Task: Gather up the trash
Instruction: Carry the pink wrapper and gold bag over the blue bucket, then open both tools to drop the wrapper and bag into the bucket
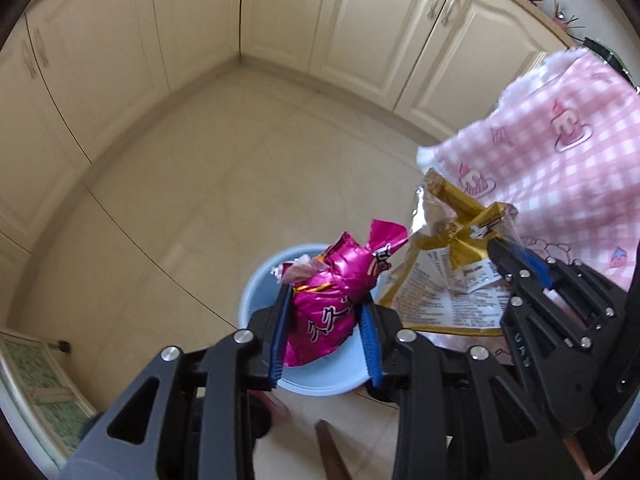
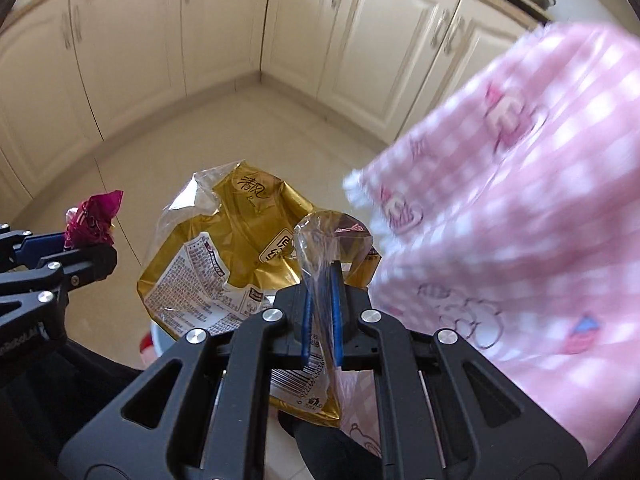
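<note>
My left gripper (image 1: pixel 326 300) is shut on a crumpled magenta foil wrapper (image 1: pixel 332 296) and holds it right above a light blue bin (image 1: pixel 256 292) on the floor. My right gripper (image 2: pixel 322 280) is shut on a gold and clear plastic wrapper (image 2: pixel 236 240), held in the air beside the left one. In the left wrist view the right gripper (image 1: pixel 504 256) and its gold wrapper (image 1: pixel 440 280) show at the right. In the right wrist view the left gripper (image 2: pixel 90 250) with the magenta wrapper (image 2: pixel 92 220) shows at the left.
A table with a pink checked cloth (image 1: pixel 560 160) fills the right side, also in the right wrist view (image 2: pixel 520 220). Cream kitchen cabinets (image 1: pixel 280 20) ring the beige tiled floor (image 1: pixel 200 200). A green patterned mat (image 1: pixel 40 380) lies at the lower left.
</note>
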`<state>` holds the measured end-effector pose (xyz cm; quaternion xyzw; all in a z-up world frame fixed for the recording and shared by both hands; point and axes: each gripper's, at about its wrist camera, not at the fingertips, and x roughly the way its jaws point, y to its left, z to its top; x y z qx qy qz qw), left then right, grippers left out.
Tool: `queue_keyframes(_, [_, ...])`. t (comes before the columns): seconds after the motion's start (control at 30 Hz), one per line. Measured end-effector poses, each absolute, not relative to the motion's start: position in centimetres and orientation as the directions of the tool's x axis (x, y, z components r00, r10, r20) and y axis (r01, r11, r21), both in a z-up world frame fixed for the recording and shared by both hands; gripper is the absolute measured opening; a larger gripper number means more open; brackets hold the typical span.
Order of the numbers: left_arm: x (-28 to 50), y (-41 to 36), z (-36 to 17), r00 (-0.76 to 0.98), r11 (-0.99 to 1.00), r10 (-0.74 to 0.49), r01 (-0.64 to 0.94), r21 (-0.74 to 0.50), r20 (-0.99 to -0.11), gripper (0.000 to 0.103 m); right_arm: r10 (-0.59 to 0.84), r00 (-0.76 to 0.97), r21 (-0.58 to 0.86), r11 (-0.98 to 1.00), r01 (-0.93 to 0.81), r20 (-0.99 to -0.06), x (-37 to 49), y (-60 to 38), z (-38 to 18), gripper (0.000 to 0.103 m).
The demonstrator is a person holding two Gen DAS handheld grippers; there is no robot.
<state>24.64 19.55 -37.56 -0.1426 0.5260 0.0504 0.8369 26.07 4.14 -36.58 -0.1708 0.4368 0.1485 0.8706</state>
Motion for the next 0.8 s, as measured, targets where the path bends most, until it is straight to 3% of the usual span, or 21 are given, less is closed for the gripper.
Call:
queue_keyframes(0.07, [25.0, 19.4, -38.7, 0.428, 0.954, -0.086, -0.225, -0.199, -0.9, 0.034, 0.102, 0.562, -0.164, 0.9, -0.403, -0.821, 26.5, 4.1, -37.4, 0.009])
queue_keyframes(0.13, [25.5, 19.3, -39.5, 0.418, 0.954, -0.088, -0.226, -0.197, -0.904, 0.05, 0.1, 0.55, -0.156, 0.904, -0.399, -0.829, 27.2, 3.9, -38.0, 0.009])
queue_keyframes(0.27, [25.8, 19.5, -39.8, 0.41, 0.955, -0.077, -0.232, -0.185, -0.909, 0.056, 0.108, 0.53, -0.133, 0.909, -0.395, -0.841, 28.1, 3.8, -38.6, 0.009])
queue_keyframes(0.8, [24.0, 21.0, -36.6, 0.461, 0.936, -0.032, -0.297, -0.189, -0.887, 0.065, 0.196, 0.428, -0.002, 0.908, -0.42, -0.882, 28.1, 6.3, -40.2, 0.012])
